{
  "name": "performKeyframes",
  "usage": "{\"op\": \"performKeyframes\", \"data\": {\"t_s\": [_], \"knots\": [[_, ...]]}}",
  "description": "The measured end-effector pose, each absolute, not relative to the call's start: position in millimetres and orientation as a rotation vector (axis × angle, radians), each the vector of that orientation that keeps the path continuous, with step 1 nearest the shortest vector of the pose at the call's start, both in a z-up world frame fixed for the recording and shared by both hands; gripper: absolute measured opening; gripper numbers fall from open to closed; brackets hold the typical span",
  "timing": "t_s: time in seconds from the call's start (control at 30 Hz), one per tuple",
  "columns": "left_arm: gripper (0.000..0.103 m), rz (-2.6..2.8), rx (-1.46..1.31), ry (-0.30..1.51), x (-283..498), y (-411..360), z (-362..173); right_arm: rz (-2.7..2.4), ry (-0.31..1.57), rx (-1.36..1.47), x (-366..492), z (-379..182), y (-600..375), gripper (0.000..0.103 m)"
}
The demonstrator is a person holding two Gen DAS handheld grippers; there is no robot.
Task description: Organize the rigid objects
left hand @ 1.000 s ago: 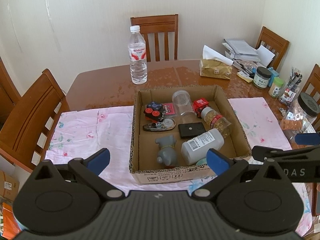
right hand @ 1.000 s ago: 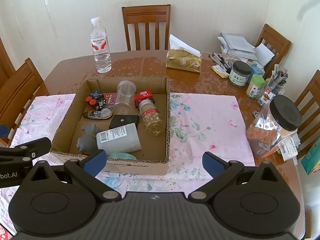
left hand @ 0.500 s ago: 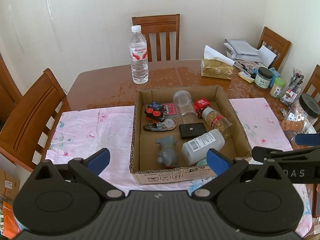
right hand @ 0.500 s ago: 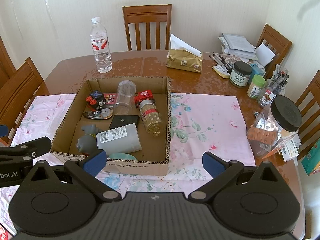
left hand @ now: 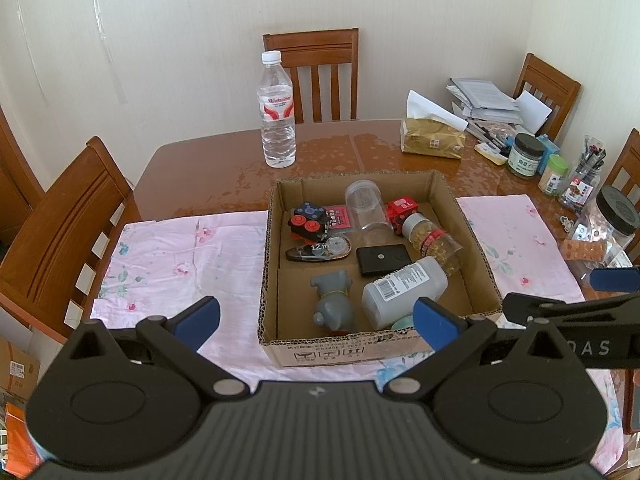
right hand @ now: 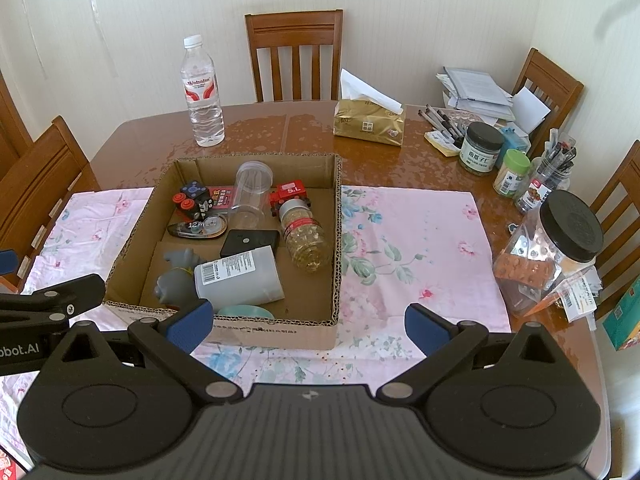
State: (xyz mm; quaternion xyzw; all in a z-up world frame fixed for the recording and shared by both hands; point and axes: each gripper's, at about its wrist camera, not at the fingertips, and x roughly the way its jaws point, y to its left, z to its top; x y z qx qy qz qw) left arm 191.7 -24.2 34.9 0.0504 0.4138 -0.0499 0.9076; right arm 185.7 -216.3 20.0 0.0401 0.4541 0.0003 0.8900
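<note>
An open cardboard box (left hand: 476, 240) (right hand: 338, 240) sits on a pink floral cloth (left hand: 180, 256) (right hand: 416, 248). Inside lie a grey bottle (left hand: 404, 292) (right hand: 238, 278), a grey animal figure (left hand: 334, 304), a black case (left hand: 383, 259) (right hand: 250, 242), a jar of yellow capsules (left hand: 434, 240) (right hand: 306, 234), a clear cup (left hand: 366, 210) (right hand: 250, 196), a red toy vehicle (left hand: 401, 210) (right hand: 290, 196), a black and red toy (left hand: 308, 222) and a tape dispenser (left hand: 320, 250). My left gripper (left hand: 316, 322) hovers open before the box's near wall. My right gripper (right hand: 308, 326) hovers open near the front right corner. Both are empty.
A water bottle (left hand: 277, 112) (right hand: 202, 92) stands behind the box. A gold tissue pack (right hand: 370, 120), jars, pens and papers crowd the far right. A large black-lidded jar (right hand: 556, 248) stands at the right edge. Wooden chairs (left hand: 64, 224) surround the table.
Both views have shifted only slightly; the grippers stay open and nothing in the box has moved.
</note>
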Motion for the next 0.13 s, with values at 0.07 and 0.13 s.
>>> {"op": "performKeyframes", "data": {"t_s": [0.07, 0.13], "knots": [[0.102, -0.1, 0.102, 0.853, 190.6, -24.0, 35.1, 0.001, 0.943, 0.083, 185.6, 20.1, -216.4, 0.103], [0.102, -0.101, 0.1, 0.851, 189.7, -23.9, 35.5, 0.0, 0.942, 0.083, 184.7, 20.4, -215.8, 0.103]]}}
